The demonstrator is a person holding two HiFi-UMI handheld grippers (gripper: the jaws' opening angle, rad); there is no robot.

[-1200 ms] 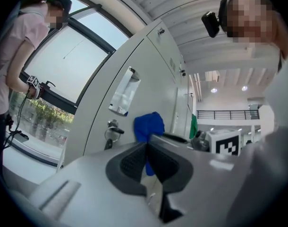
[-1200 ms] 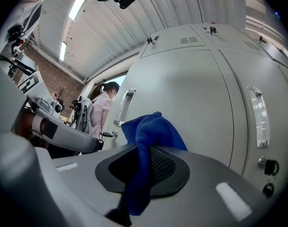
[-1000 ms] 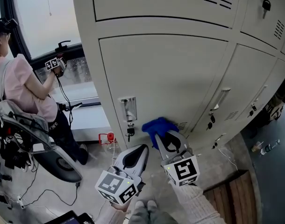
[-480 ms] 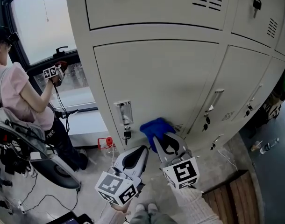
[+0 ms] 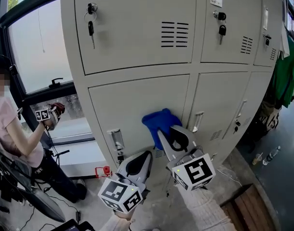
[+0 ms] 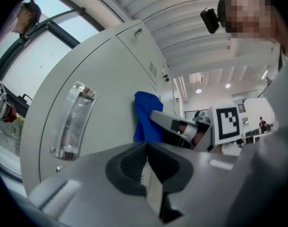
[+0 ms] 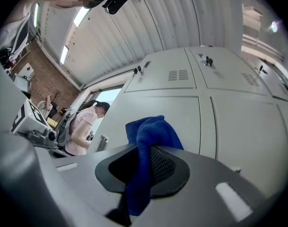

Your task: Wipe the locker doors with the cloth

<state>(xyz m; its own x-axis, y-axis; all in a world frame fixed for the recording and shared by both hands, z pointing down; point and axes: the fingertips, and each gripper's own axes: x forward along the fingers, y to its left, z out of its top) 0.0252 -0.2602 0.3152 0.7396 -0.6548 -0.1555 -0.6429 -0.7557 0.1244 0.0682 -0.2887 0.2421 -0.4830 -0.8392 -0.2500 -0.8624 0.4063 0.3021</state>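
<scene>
Our right gripper (image 5: 165, 137) is clamped on the blue cloth (image 5: 159, 121), which presses against the lower left locker door (image 5: 132, 100) near its right edge. Our left gripper (image 5: 146, 157) sits just beside it, jaws together and empty. We see all lockers shut, with keys (image 5: 91, 27) hanging in the upper locks.

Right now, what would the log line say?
right gripper: shut on blue cloth | blue cloth: pressed on lower locker door | left gripper: shut, empty
</scene>
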